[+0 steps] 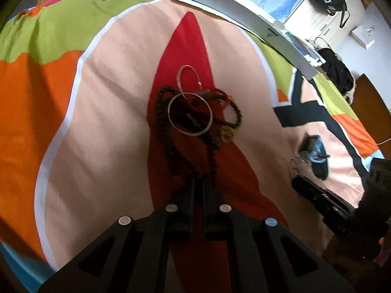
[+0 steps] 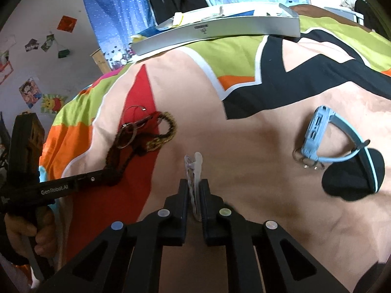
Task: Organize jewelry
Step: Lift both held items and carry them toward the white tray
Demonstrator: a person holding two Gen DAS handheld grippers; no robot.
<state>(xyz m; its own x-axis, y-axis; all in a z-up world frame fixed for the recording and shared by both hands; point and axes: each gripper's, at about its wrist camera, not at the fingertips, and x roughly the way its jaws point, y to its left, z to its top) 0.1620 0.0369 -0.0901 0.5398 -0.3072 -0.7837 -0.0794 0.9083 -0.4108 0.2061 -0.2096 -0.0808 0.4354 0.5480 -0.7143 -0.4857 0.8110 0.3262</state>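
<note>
A long dark bead necklace lies on the red patch of the bedspread. Its near loop runs between the fingers of my left gripper, which is shut on it. Two silver bangles and a gold-brown braided bracelet rest on the far part of the necklace. My right gripper is shut on a pale, translucent clip-like piece that sticks out past its fingertips, above the peach fabric. A light blue watch lies to the right, with small metal rings at its near end.
A colourful bedspread covers the whole work surface. A flat white box lies along its far edge. A black pouch with a pale blue stripe sits beside the watch. A person's hand holds the left gripper's handle.
</note>
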